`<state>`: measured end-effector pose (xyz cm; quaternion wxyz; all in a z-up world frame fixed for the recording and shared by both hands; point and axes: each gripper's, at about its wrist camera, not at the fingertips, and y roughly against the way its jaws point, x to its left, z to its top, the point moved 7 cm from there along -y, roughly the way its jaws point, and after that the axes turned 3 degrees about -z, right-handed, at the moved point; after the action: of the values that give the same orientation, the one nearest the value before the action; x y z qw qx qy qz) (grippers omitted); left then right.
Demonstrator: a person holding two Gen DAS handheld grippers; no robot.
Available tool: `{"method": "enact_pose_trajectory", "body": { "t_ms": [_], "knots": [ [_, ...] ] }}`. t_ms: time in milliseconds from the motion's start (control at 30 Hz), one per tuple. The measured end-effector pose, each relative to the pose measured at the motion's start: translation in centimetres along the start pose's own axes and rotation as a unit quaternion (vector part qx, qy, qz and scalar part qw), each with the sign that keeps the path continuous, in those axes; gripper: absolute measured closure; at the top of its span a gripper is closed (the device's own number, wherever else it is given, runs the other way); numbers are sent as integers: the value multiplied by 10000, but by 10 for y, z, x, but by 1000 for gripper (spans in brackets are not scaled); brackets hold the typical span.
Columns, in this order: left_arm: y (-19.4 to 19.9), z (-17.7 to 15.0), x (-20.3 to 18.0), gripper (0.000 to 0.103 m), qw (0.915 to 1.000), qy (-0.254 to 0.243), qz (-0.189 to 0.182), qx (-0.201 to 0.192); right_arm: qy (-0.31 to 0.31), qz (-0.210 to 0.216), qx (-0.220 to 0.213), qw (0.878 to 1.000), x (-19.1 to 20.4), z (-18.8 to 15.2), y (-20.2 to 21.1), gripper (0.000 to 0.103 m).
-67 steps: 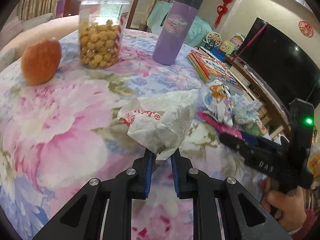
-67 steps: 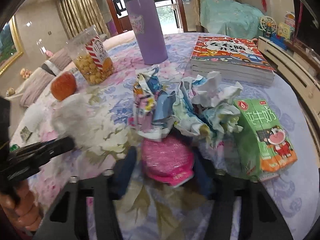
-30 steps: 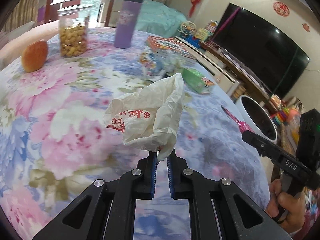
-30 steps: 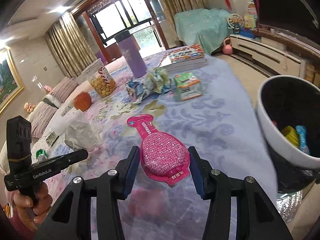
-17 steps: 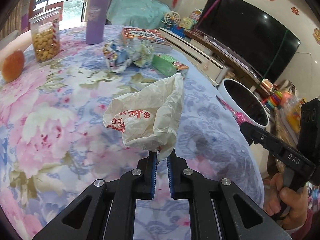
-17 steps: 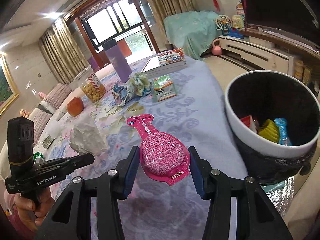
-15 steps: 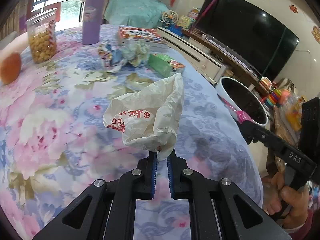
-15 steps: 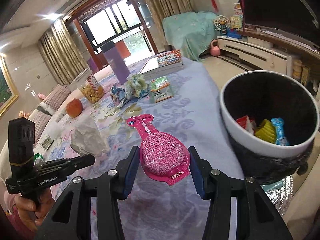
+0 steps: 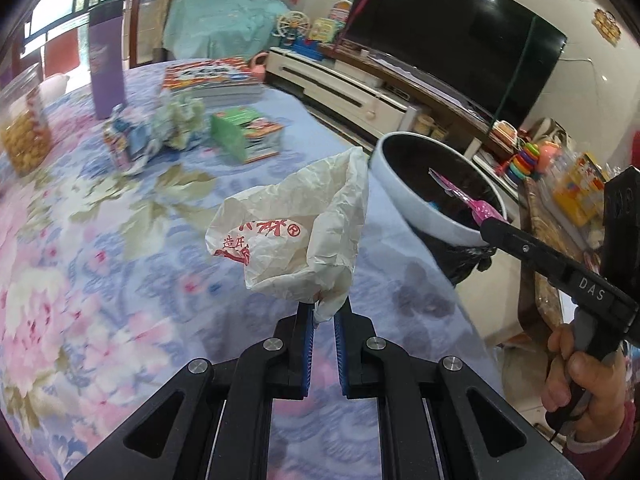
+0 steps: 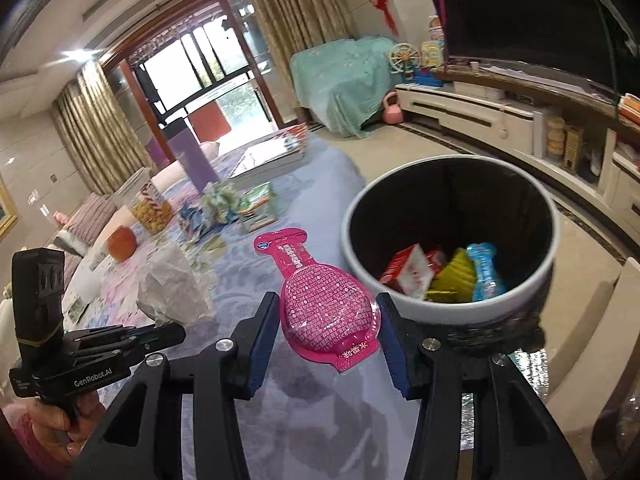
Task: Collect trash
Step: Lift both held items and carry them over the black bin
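My left gripper (image 9: 323,314) is shut on a crumpled white paper bag (image 9: 296,236) with red print, held above the floral tablecloth near the table's right edge. My right gripper (image 10: 326,320) is shut on a flat pink pouch (image 10: 320,300), held just left of the white trash bin (image 10: 532,288). The bin has a black liner and holds several wrappers. In the left wrist view the bin (image 9: 404,204) stands right of the bag, with the pink pouch (image 9: 464,196) above its rim. The bag also shows in the right wrist view (image 10: 172,288).
On the table farther back lie crumpled wrappers (image 9: 152,128), a green milk carton (image 9: 244,132), a stack of books (image 9: 212,80), a purple tumbler (image 9: 106,68), a snack jar (image 9: 22,120) and an orange fruit (image 10: 120,244). A TV console (image 9: 360,92) runs along the wall.
Both grippers have swung right, away from the table's middle and toward the bin. The pink pouch now sits over the bin's rim; the paper bag is close beside it. Both grips are unchanged.
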<state>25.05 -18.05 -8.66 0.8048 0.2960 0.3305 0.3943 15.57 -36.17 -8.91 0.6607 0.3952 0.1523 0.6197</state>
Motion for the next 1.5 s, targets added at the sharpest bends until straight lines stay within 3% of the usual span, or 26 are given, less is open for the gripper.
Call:
{"method": "enact_pose_trajectory", "body": {
  "t_ms": [733,1500],
  "knots": [
    [-59,50,-60,95,9980,-578,-220,154,-160,-431,-106,9989,-61,30,7,54],
    [-109,87,-86,95,9949,-901,-291,342,-267,-594,-12,9979,-99,49,-6,54]
  ]
}}
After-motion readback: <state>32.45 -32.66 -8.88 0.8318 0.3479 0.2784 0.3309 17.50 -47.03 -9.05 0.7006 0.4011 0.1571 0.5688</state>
